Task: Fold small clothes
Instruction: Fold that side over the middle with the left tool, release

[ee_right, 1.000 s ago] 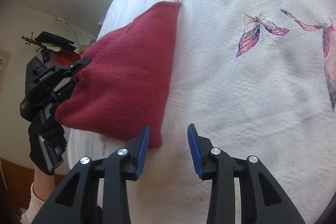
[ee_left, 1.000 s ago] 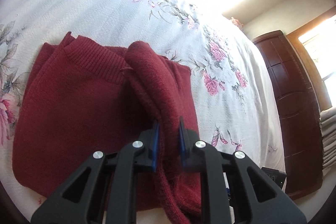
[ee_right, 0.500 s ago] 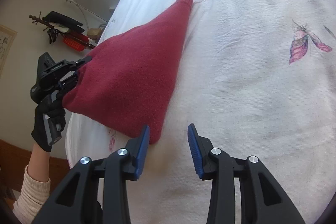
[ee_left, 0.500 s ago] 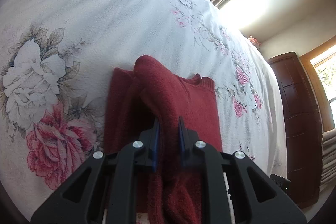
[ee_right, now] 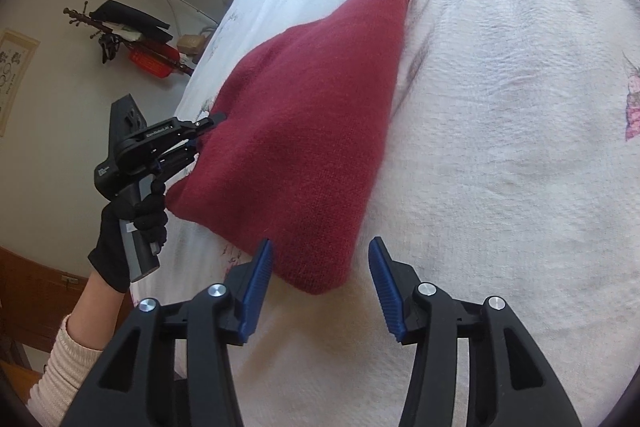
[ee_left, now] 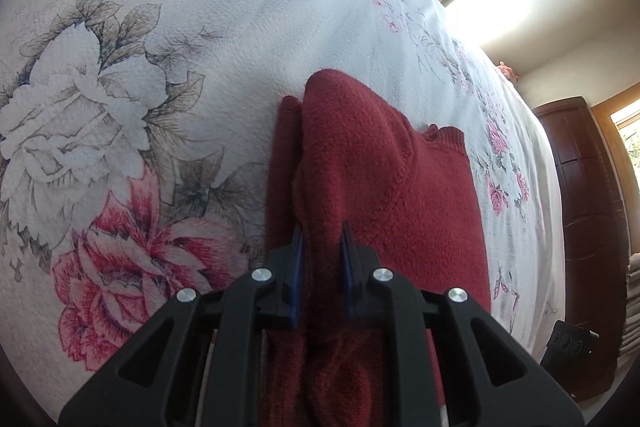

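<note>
Right wrist: left gripper [ee_right: 200, 133] pinching red sweater [ee_right: 312, 131], floral bedspread [ee_right: 500, 147].

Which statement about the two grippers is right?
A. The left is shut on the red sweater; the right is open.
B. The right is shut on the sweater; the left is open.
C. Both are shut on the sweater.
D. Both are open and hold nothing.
A: the left gripper pinches a fold of the sweater, while the right gripper stands open around its corner.
</note>
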The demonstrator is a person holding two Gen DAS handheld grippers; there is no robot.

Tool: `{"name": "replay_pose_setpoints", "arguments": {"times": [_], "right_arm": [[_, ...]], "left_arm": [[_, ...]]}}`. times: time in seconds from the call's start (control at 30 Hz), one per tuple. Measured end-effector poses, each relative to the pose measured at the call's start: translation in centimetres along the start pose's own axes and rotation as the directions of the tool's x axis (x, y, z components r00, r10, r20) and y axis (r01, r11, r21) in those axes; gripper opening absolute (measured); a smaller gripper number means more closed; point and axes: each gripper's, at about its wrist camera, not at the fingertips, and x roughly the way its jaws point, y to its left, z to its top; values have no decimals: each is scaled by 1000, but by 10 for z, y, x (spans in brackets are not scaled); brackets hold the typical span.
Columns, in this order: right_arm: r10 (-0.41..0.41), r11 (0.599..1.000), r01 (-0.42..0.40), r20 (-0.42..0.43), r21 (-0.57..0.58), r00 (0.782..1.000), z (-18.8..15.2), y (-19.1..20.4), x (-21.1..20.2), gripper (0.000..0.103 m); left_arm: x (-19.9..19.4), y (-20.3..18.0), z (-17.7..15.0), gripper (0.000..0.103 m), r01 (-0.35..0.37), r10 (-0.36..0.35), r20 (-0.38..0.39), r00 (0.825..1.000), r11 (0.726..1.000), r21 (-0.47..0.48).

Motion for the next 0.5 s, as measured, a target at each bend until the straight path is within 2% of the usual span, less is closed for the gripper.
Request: {"name": "replay_pose_setpoints", "arguments": {"times": [0.1,0.13,0.23,0.37,0.5], "right_arm": [[-7,1000,7,-20,2,1000,-3,2,12,49],[-10,1000,10,-25,4,1000,-6,2,17,41],[-20,1000,21,-38,15,999,-7,2,25,31],[-20,999,21,-40,30,999,-6,-3,29,29],[-17,999,18,-35,33,999,-8,-4,29,29]], "left_arm": [[2,2,-2,16,0,0,3,1000,1000,-1],[1,3,-3,18,1,-1,4,1000,1000,-2],[-9,4,-7,21,-6,6,13,1000,1000,-2],[-44,0,-17,26,-34,31,86,996,999,34],[-79,-14,-42,26,-42,23,137,990,989,141]]}}
